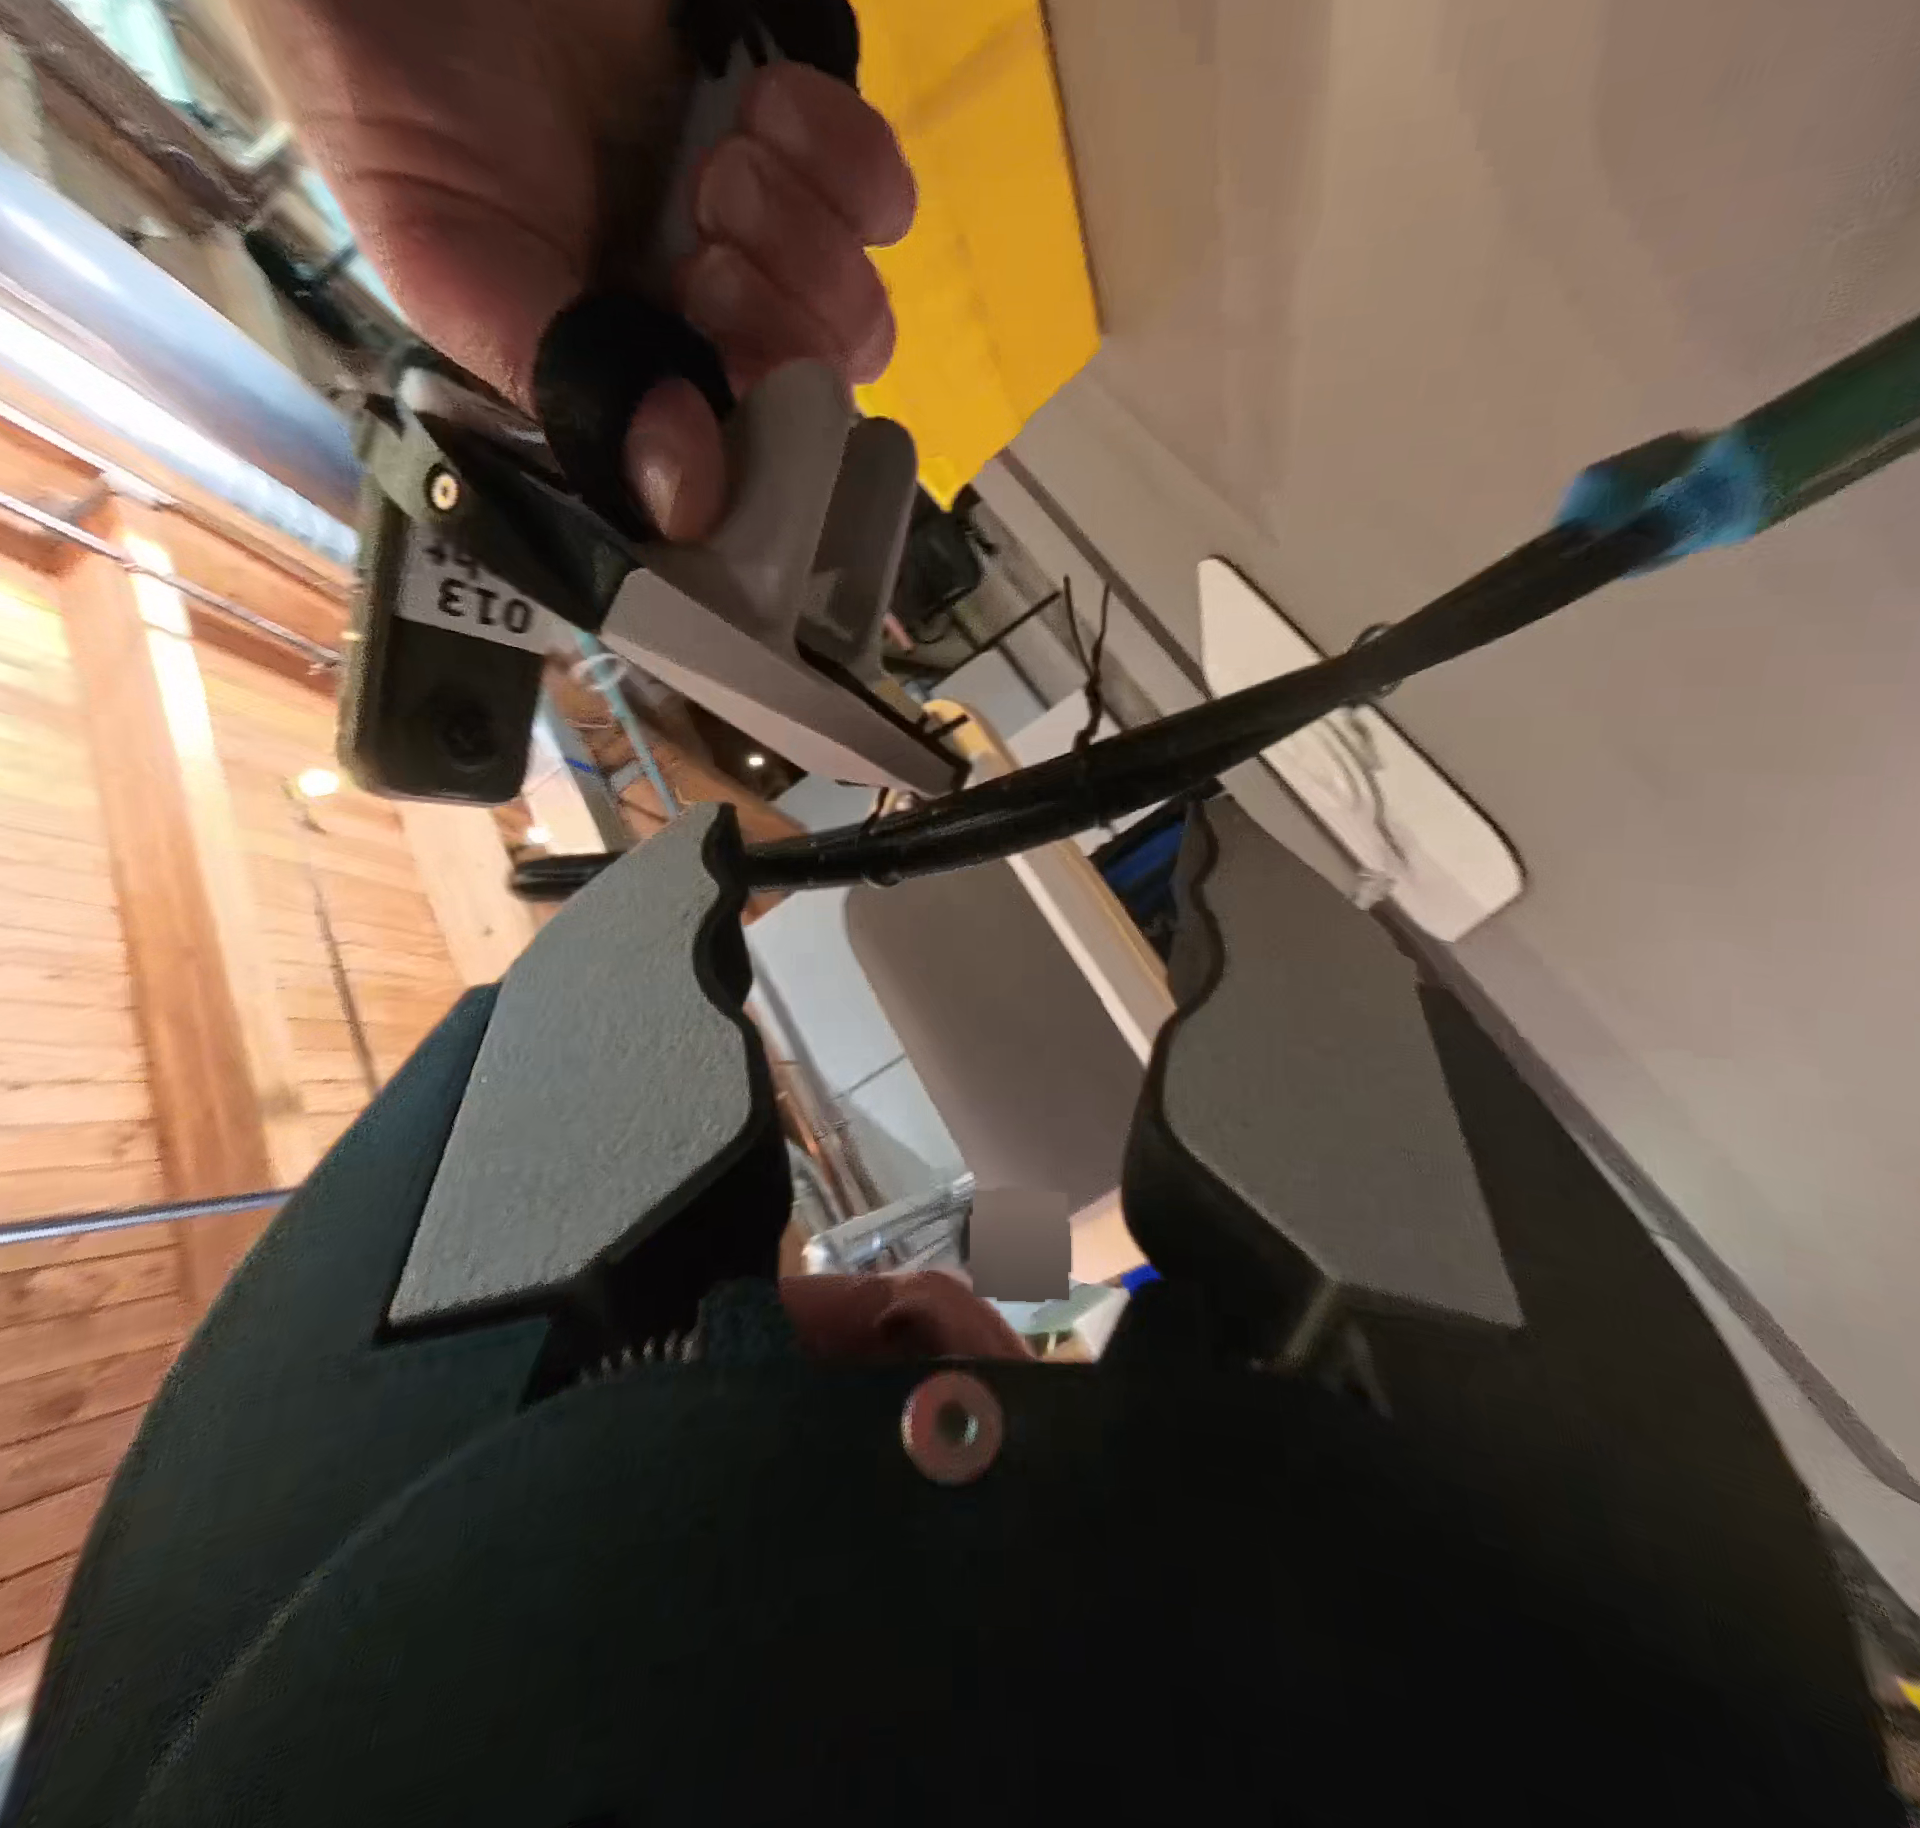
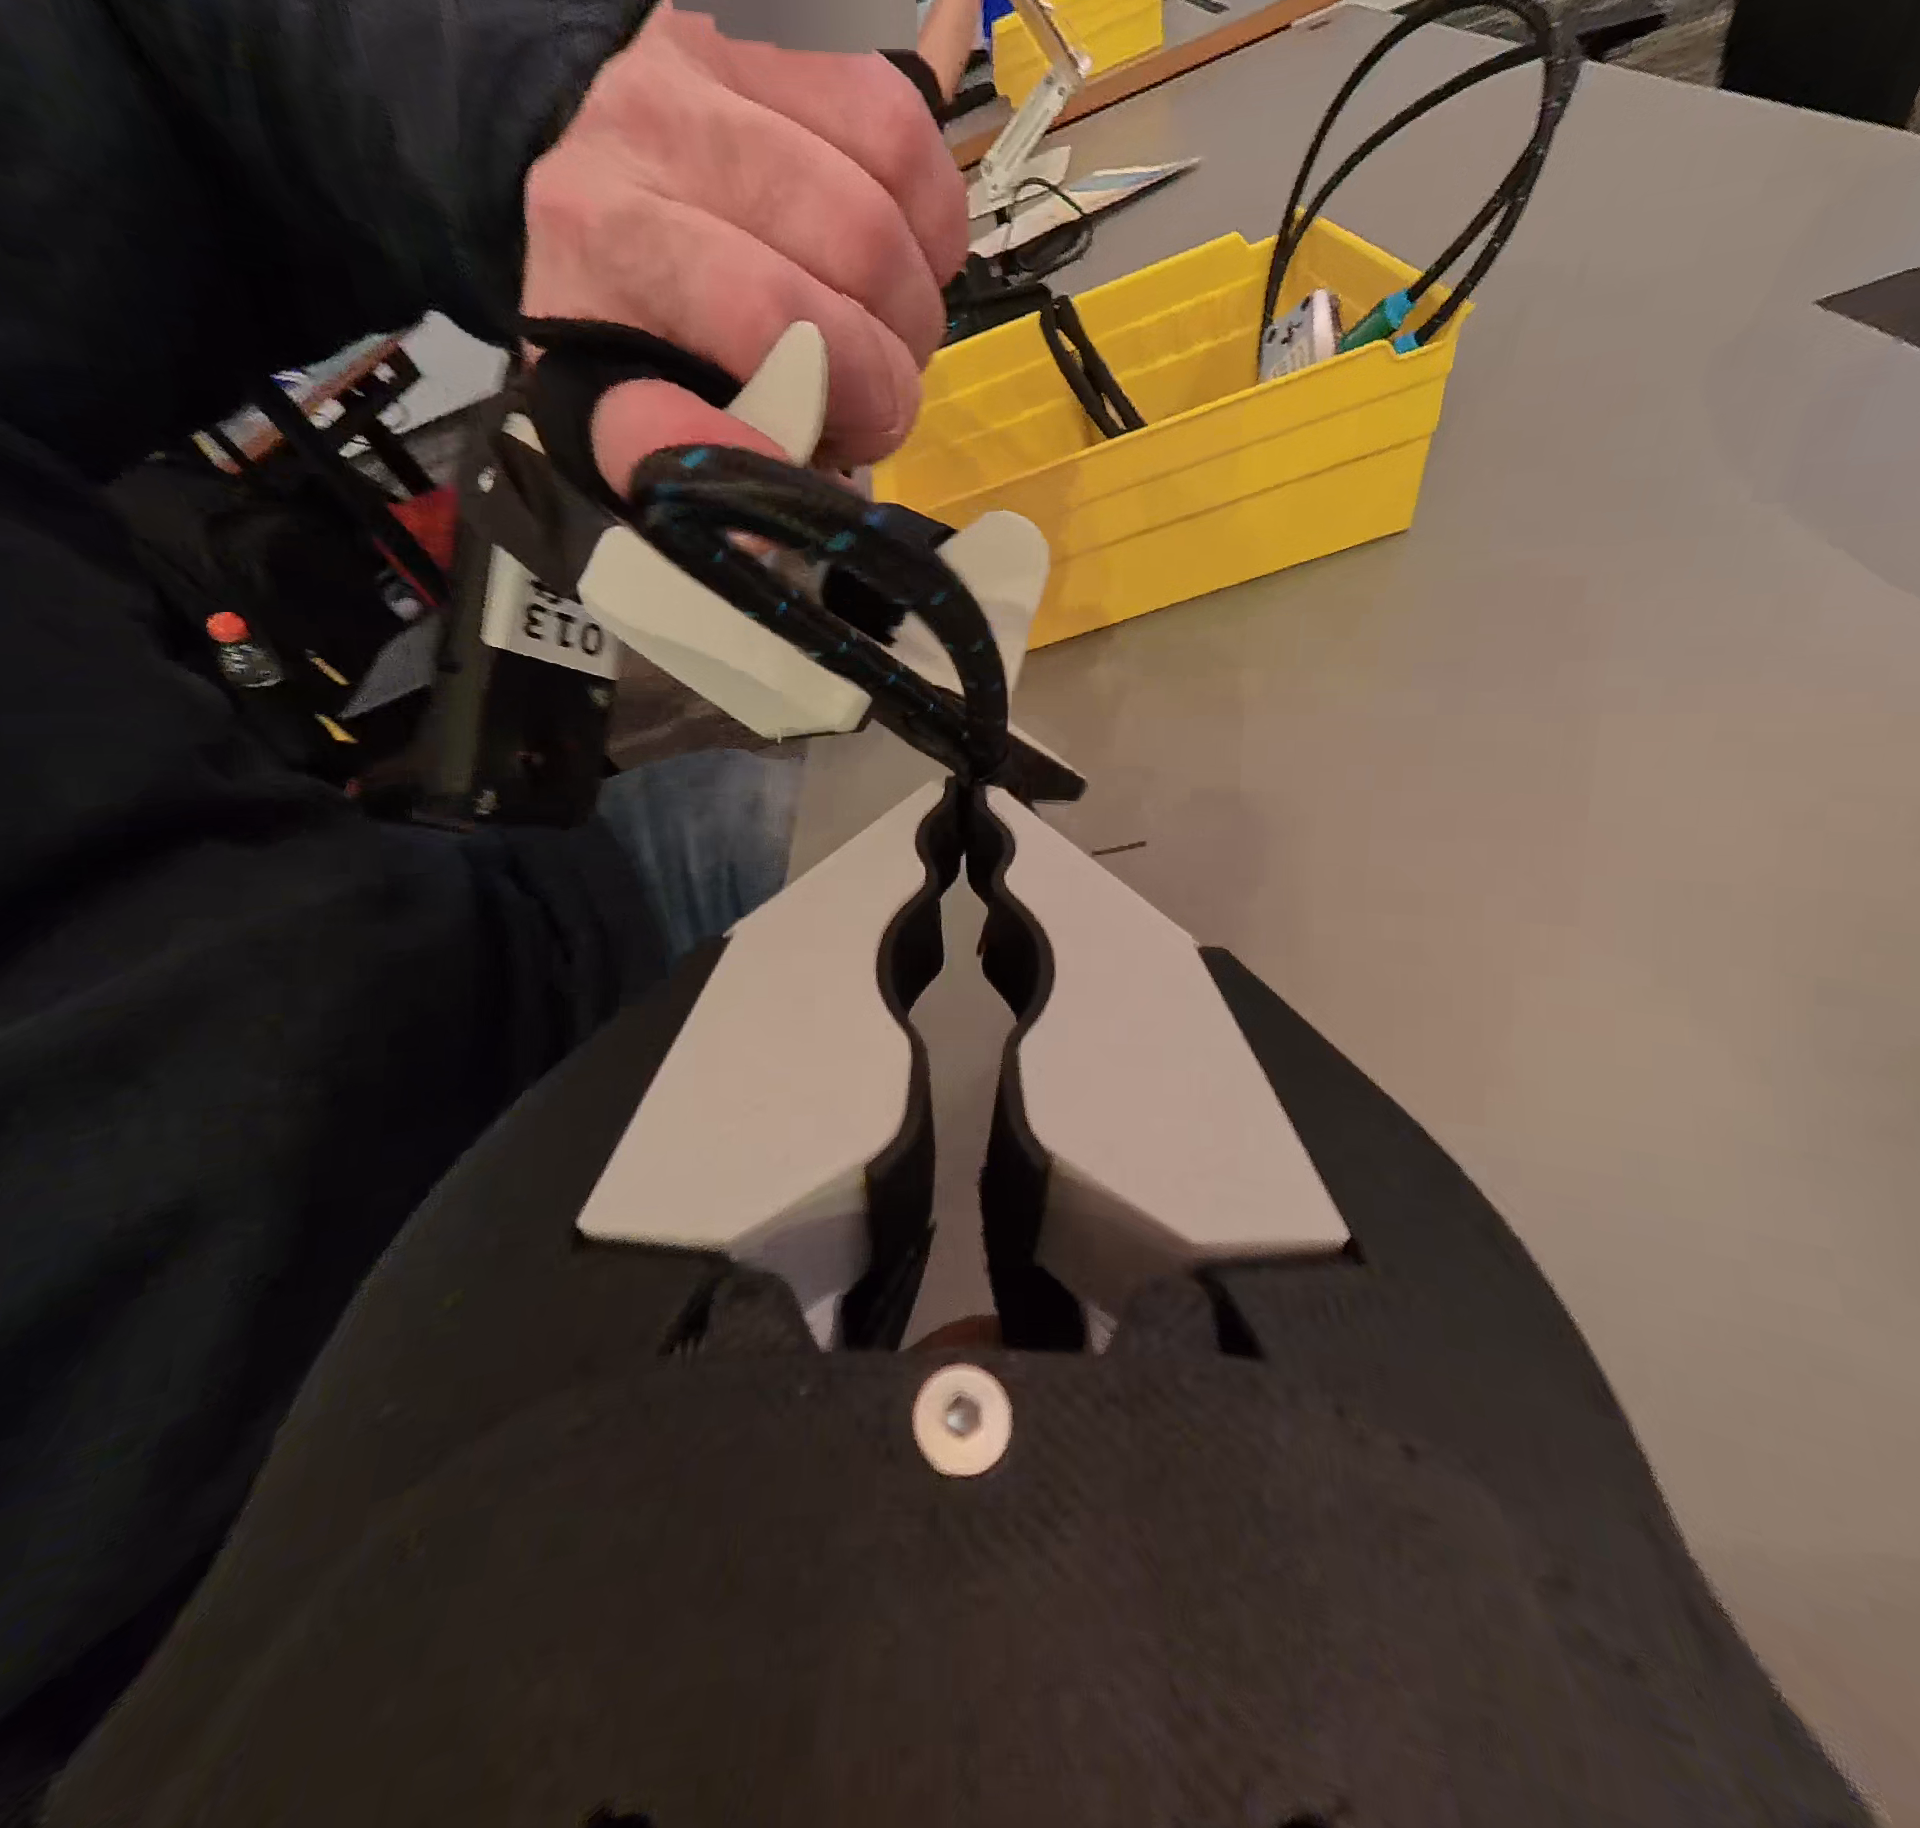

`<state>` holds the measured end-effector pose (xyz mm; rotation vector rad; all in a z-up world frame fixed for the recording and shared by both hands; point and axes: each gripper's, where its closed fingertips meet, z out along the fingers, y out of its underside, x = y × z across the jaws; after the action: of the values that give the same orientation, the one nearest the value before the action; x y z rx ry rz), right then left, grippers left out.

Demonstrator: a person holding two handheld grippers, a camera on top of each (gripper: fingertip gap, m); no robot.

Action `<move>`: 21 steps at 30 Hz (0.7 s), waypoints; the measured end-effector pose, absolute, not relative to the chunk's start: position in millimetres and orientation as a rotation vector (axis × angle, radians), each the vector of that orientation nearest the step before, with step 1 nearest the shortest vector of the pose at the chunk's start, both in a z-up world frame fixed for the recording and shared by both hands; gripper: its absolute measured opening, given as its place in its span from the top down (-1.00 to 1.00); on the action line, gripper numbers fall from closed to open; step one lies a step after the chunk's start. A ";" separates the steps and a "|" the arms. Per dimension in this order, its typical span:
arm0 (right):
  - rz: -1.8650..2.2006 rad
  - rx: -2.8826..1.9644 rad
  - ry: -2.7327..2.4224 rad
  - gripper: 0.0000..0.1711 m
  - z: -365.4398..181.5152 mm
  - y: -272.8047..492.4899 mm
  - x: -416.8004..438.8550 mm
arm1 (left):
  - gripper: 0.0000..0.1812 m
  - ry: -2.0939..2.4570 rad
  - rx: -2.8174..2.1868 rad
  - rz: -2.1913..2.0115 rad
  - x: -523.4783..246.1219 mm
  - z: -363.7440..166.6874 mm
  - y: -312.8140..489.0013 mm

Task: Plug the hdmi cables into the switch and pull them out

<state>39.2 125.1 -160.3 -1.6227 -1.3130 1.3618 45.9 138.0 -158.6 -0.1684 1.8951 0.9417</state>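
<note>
A black braided HDMI cable with blue flecks [image 2: 831,552] is bundled in a loop. My right gripper [image 2: 961,796] is shut on the bundle at its fingertips. My left gripper [image 2: 914,656], held by a hand, is open, and the loop passes between its pale fingers. In the left wrist view the left gripper [image 1: 956,838] is wide open; the black cable [image 1: 1039,791] crosses the gap near the tips and runs to a blue plug [image 1: 1662,500]. The right gripper [image 1: 914,739] holds the cable there. A small pale device [image 2: 1304,329], possibly the switch, sits in the yellow bin.
A yellow bin [image 2: 1195,490] stands on the grey table [image 2: 1558,843] and holds more black cables [image 2: 1455,116] with green and blue plugs [image 2: 1382,324]. A second yellow bin [image 2: 1091,12] and a lamp arm stand farther back. A white flat piece [image 1: 1351,750] lies on the table.
</note>
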 end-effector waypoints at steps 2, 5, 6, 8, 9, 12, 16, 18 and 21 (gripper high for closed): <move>1.420 -1.607 -1.326 1.00 -156.9 119.8 38.8 | 0.16 1.832 -0.136 0.941 54.1 -151.1 137.2; 1.445 -1.602 -1.361 1.00 -157.0 114.1 38.2 | 0.17 1.819 -0.156 0.934 58.5 -144.3 145.0; 1.438 -1.601 -1.366 1.00 -156.9 114.3 38.2 | 0.23 1.828 -0.170 0.899 59.5 -145.3 143.5; 1.392 -1.588 -1.383 1.00 -156.8 114.5 37.7 | 0.43 1.878 -0.268 0.771 60.8 -152.8 136.5; 1.359 -1.577 -1.388 1.00 -156.2 115.3 37.8 | 0.46 1.878 -0.322 0.759 59.9 -154.5 138.7; 1.339 -1.538 -1.382 1.00 -151.1 115.1 39.2 | 0.57 1.842 -0.656 0.552 56.1 -157.9 144.4; 1.308 -1.475 -1.388 1.00 -142.8 113.3 40.0 | 0.74 1.710 -1.034 0.202 53.4 -159.3 145.0; 1.282 -1.461 -1.407 1.00 -143.0 112.5 40.2 | 0.82 1.659 -1.209 0.022 53.7 -164.8 141.2; 1.251 -1.431 -1.415 1.00 -142.6 112.9 41.2 | 0.94 1.564 -1.475 -0.306 55.6 -170.2 132.6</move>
<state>41.2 112.9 -142.6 -1.4313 -1.4151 1.2506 55.6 132.6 -170.2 -1.4752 1.5643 -0.3062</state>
